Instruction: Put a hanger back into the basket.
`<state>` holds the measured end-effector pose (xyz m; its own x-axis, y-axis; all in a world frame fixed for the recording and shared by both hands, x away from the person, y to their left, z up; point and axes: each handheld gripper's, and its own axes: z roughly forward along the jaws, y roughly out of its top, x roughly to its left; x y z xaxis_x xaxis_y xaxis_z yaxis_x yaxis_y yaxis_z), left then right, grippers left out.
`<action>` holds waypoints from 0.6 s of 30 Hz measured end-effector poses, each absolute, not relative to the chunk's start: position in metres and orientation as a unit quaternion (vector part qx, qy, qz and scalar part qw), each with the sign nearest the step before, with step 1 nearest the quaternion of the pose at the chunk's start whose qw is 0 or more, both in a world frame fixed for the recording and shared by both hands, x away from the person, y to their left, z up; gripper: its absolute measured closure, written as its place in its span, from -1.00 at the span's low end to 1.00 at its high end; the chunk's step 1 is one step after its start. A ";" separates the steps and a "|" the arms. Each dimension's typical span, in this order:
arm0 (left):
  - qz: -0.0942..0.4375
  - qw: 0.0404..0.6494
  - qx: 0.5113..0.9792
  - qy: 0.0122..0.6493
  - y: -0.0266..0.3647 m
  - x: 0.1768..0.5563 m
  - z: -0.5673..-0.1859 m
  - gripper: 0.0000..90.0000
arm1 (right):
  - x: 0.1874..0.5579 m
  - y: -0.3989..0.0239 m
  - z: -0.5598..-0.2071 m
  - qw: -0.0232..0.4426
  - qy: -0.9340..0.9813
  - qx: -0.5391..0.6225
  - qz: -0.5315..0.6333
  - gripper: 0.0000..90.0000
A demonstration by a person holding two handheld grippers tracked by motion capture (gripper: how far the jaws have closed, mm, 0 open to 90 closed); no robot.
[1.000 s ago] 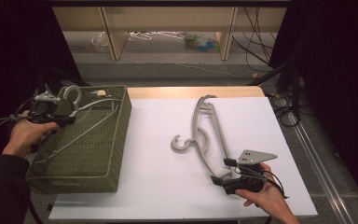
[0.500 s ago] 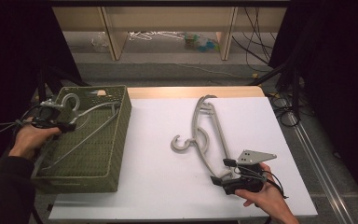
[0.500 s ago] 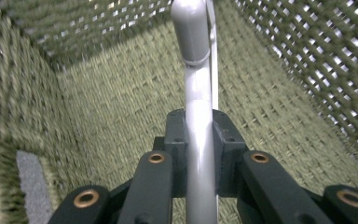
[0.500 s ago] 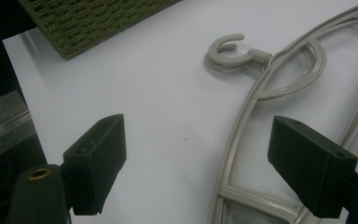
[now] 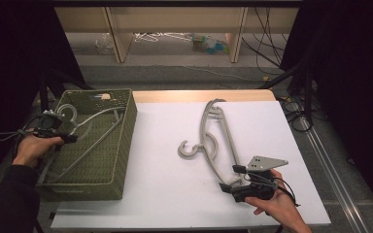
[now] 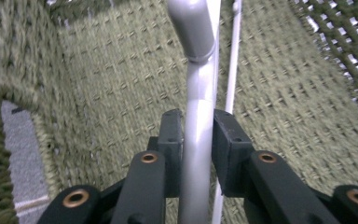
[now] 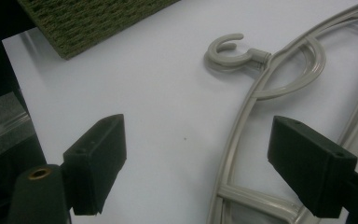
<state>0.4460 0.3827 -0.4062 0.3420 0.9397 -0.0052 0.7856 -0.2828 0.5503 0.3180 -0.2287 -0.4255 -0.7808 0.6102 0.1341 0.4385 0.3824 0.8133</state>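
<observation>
A grey plastic hanger (image 5: 93,118) lies slanted in the green woven basket (image 5: 126,127). My left gripper (image 5: 69,138) reaches in from the basket's left rim. In the left gripper view the hanger's bar (image 6: 199,56) runs up between the two pads of my left gripper (image 6: 199,119). The jaws have just been opening, and the pads still sit against the bar. A second grey hanger (image 5: 214,141) lies flat on the white table. My right gripper (image 5: 234,180) rests at its near end, open. Its wide-apart jaws (image 7: 196,140) straddle that hanger's curved arm (image 7: 242,121).
The basket stands at the table's left edge, its woven floor (image 6: 121,93) close under the left gripper. Bare white tabletop (image 5: 165,184) lies between basket and hanger. A wooden strip (image 5: 175,95) runs along the far edge, with cables (image 5: 296,111) on the right.
My left hand has sunk with the hanger deeper into the basket and drifted toward its left rim. The right hand and the hanger on the table have stayed put.
</observation>
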 end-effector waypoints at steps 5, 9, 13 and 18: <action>0.196 0.251 0.751 0.578 0.391 0.443 -0.397 0.39 | 0.318 -0.230 -0.425 0.095 0.824 0.322 0.457 -0.55; 0.207 0.274 0.737 0.582 0.390 0.438 -0.388 0.18 | 0.318 -0.230 -0.426 0.095 0.824 0.323 0.456 -0.55; 0.218 0.333 0.727 0.559 0.384 0.419 -0.369 -0.07 | 0.318 -0.229 -0.426 0.098 0.822 0.322 0.460 -0.55; 0.225 0.384 0.707 0.550 0.372 0.403 -0.360 -0.17 | 0.319 -0.229 -0.427 0.100 0.820 0.324 0.462 -0.55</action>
